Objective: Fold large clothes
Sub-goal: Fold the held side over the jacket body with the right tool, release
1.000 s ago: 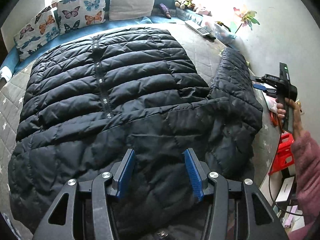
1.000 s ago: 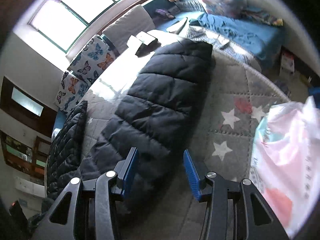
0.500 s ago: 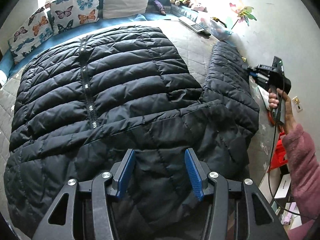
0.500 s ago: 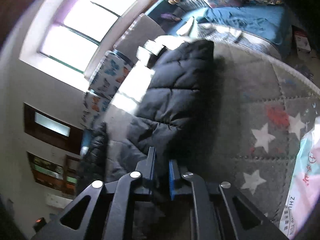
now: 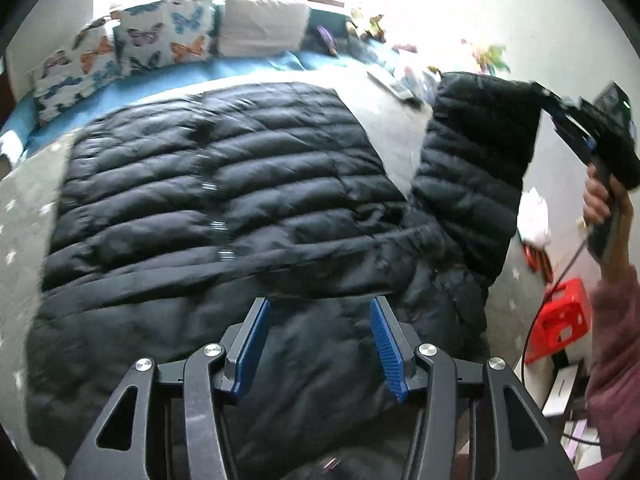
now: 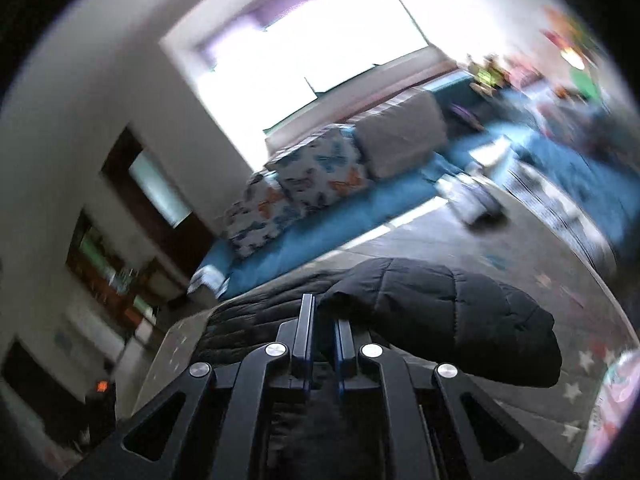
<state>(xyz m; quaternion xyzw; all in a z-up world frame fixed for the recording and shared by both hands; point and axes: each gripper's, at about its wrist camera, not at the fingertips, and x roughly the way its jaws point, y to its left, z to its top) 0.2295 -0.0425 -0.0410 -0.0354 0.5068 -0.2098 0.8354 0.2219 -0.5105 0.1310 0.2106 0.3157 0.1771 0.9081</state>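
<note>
Black puffer jacket (image 5: 224, 208) lies flat on the grey star bedspread (image 5: 24, 208), front up. Right gripper (image 6: 322, 320) is clamped on the sleeve (image 5: 476, 152) cuff, sleeve raised off the bedspread. Left gripper (image 5: 316, 344) hovers half-open over the jacket's near end, holding nothing. Looks light, soft, slippery; best pinched at cuffs and seams.

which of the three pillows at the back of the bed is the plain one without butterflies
The plain grey pillow, rightmost of the three in the left wrist view. The two butterfly pillows beside it carry coloured prints.
</note>
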